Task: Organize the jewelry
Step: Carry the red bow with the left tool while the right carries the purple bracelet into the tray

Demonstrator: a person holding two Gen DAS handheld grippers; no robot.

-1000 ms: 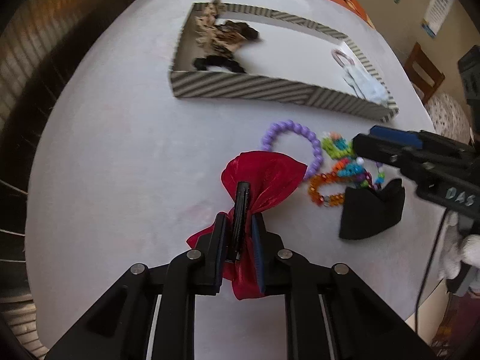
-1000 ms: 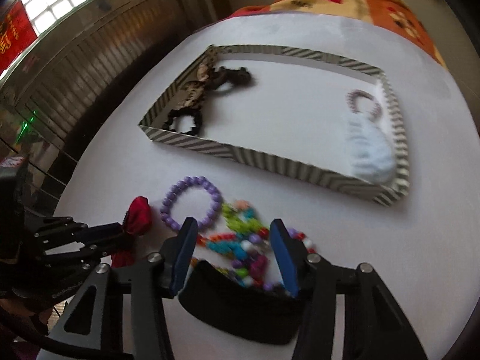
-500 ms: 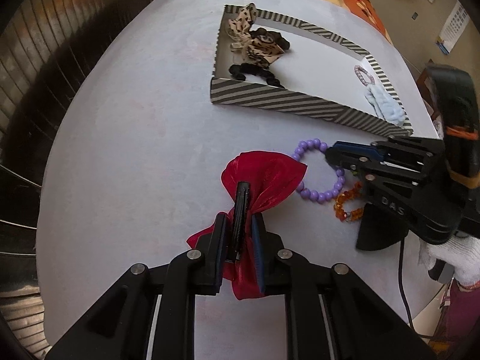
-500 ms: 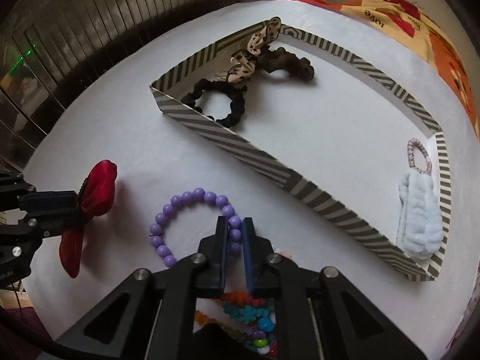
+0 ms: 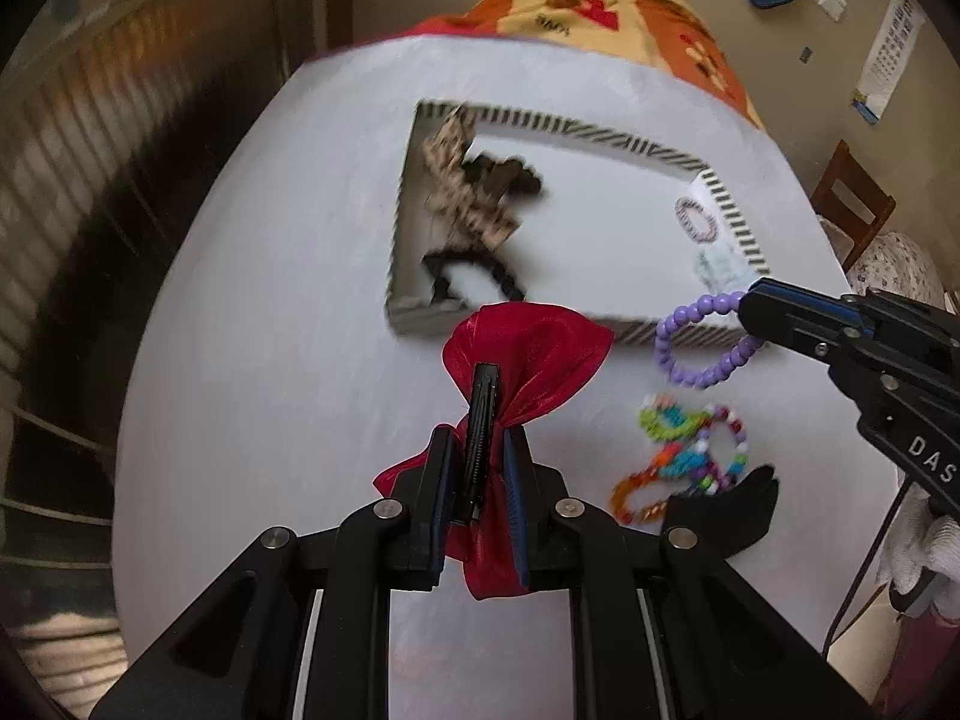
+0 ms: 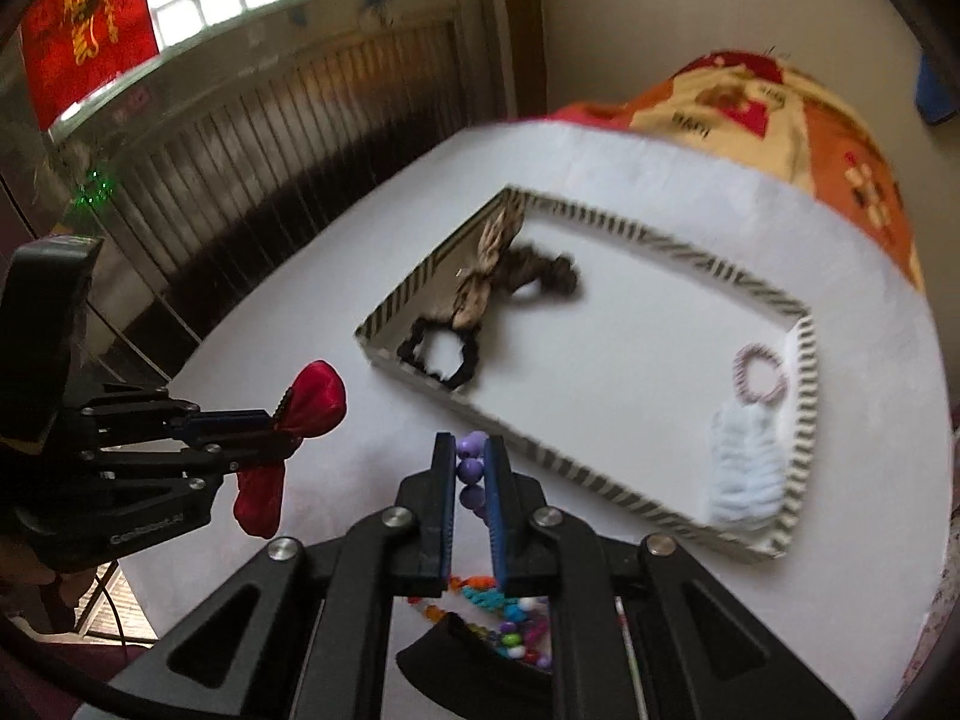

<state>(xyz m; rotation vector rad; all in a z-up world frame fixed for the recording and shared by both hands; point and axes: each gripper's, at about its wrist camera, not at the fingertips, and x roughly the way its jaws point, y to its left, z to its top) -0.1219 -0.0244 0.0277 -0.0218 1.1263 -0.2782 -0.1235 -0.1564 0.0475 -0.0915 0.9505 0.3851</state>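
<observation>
Bracelet pinched between right gripper fingertips.

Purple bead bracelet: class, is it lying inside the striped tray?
No, the purple bead bracelet hangs from the right gripper, outside the striped tray.

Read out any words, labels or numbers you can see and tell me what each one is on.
"DAS", cut off at the frame edge: on the right gripper body.
"GenRobot.AI", small, fairly legible: on the left gripper body.
Gold characters on the red banner: blurred, unreadable.
Lettering on the patterned blanket: too blurred.
Wall calendar: too small.
</observation>
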